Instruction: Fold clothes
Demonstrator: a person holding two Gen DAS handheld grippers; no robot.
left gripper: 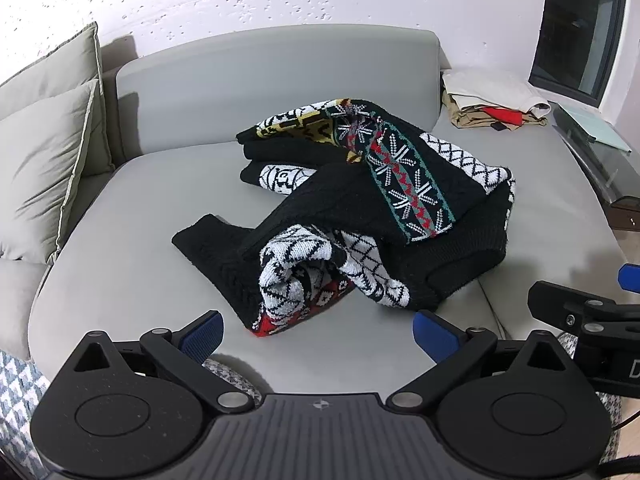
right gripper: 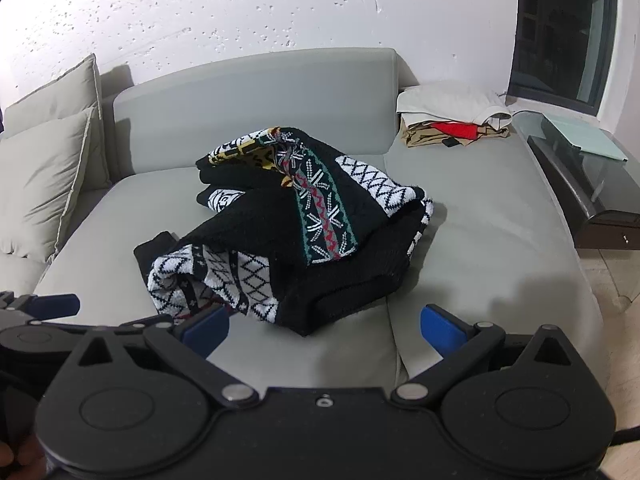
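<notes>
A crumpled black knit sweater [left gripper: 352, 208] with white, red, green and yellow patterns lies in a heap in the middle of the grey sofa seat [left gripper: 120, 272]. In the right wrist view the same sweater [right gripper: 288, 232] sits just beyond the fingers. My left gripper [left gripper: 318, 334] is open near the seat's front edge, with the sweater's red-and-white hem just ahead of its blue pads and nothing between them. Also open and empty, my right gripper [right gripper: 324, 330] hovers at the front edge, close to the sweater's black hem. The right gripper shows at the left wrist view's right edge.
A pile of folded clothes [left gripper: 492, 100], white, tan and red, rests at the seat's back right corner. Grey cushions [left gripper: 44, 152] lean at the left. A dark glass side table [left gripper: 600, 152] with a pale sheet stands to the right. The sofa back [left gripper: 280, 76] meets a white wall.
</notes>
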